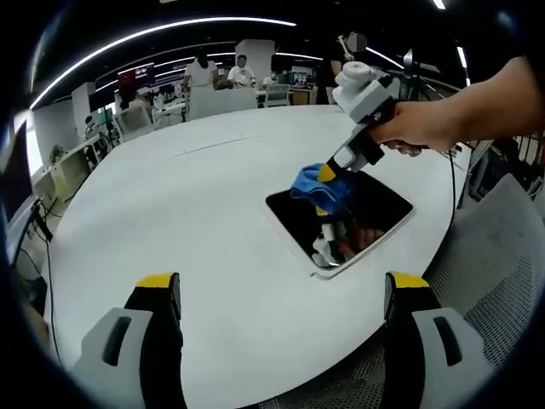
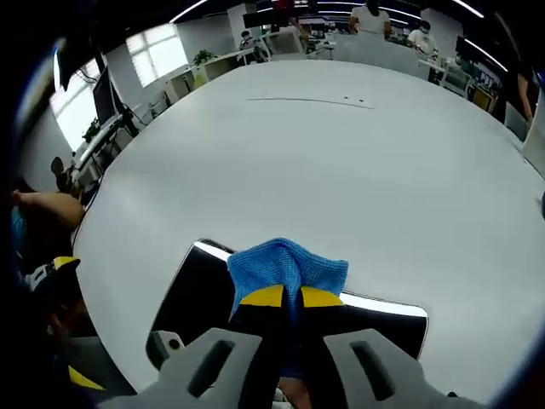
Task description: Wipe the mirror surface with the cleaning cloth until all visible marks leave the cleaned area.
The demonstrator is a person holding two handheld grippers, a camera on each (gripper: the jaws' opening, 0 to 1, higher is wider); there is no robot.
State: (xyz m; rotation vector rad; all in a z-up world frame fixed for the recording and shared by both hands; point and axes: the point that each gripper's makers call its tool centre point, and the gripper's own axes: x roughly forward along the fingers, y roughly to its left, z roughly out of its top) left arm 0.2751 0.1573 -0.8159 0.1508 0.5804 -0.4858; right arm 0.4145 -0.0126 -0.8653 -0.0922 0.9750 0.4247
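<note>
The right tool (image 2: 283, 300) pinches the blue cloth (image 2: 285, 266) against the mirror (image 1: 341, 217); the left tool (image 1: 281, 298) hangs spread, well short.

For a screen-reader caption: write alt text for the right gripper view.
The right claw, yellow-tipped, pinches a blue microfibre cleaning cloth against a dark rectangular mirror lying flat on a large round white table.

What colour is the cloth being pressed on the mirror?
Blue. The cloth shows best in the right gripper view, pinched in the right gripper.
</note>
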